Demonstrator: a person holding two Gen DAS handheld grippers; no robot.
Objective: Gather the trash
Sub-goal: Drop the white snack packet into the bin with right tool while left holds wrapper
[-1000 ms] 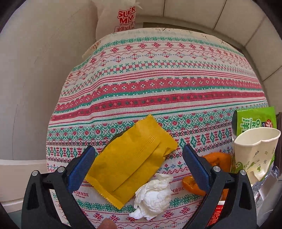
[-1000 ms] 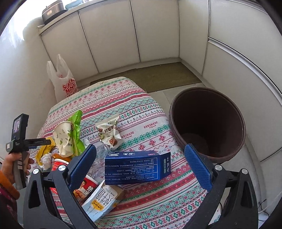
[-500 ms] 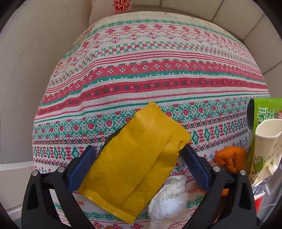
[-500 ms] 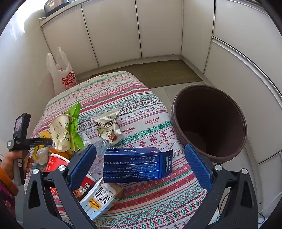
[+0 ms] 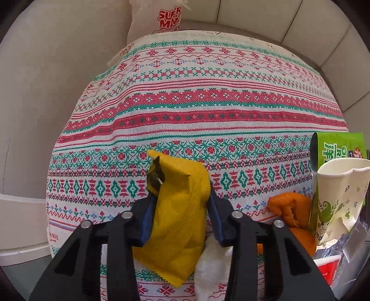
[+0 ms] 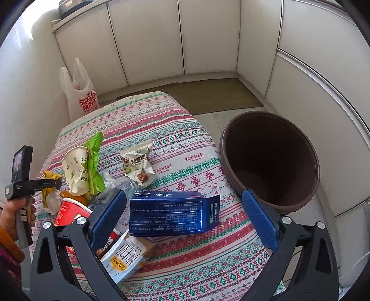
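Yellow wrapper pinched between closed left tongs above patterned surface, right tongs spread wide, empty, over blue box, brown bin beside.

Left wrist view. We see the left gripper closed on a yellow wrapper, both blue pads pressed against its sides; the wrapper buckles between them and its torn upper end tilts left. Below it we note a crumpled white tissue lying on the patterned tablecloth, just beside the wrapper's lower edge. To the right we record orange peel, a crushed paper cup and a green packet behind the cup, all close together. A white plastic bag with red lettering stands beyond the table's far edge.
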